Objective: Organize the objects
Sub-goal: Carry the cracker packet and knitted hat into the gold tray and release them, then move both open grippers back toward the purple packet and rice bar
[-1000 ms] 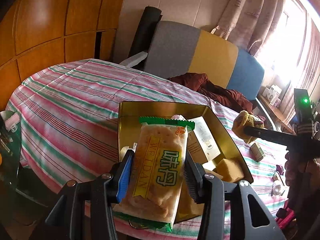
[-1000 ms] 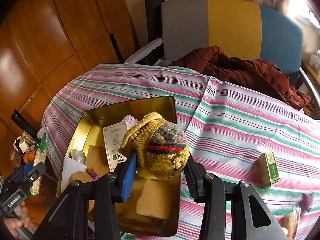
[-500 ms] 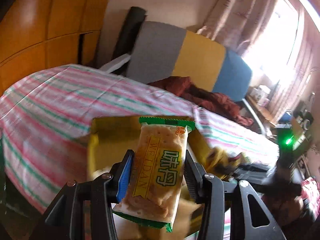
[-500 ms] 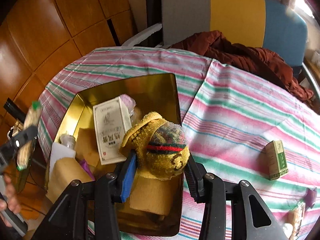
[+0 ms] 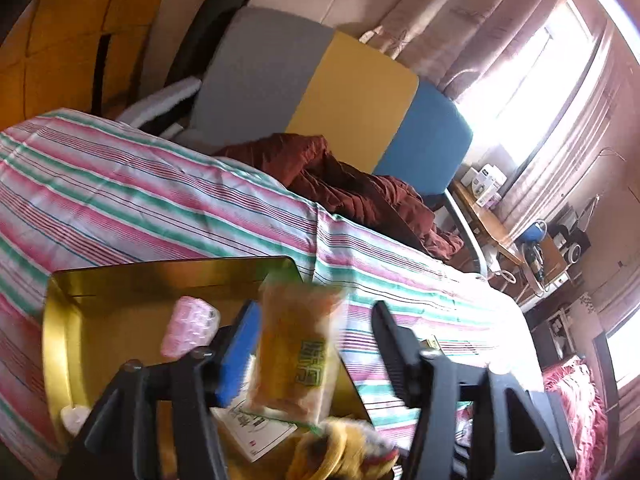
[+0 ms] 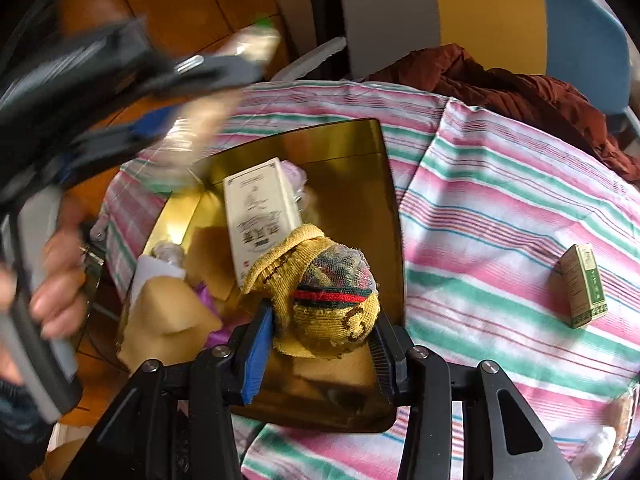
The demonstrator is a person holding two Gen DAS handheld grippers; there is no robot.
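Left hand-held gripper (image 5: pixel 316 356) now wide, biscuit packet (image 5: pixel 296 350) released, dropping into gold tray (image 5: pixel 60 344); right hand-held gripper (image 6: pixel 320 344) grips knitted pouch (image 6: pixel 320 288) above tray.

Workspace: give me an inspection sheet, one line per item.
Surface: round table under a striped cloth.
Job's things: gold tin holding a white box, tan sponge pieces and a pink packet; blurred snack pack; knitted pouch; green box lying apart on the cloth.
Clutter: brown garment on the chair.
Grippers: left tongs open, snack pack between the fingers, contact unclear; right tongs shut on the pouch above the tin.
Cables: nothing seen on the table.
Surroundings: tricolour chair, curtained window, wood panelling.
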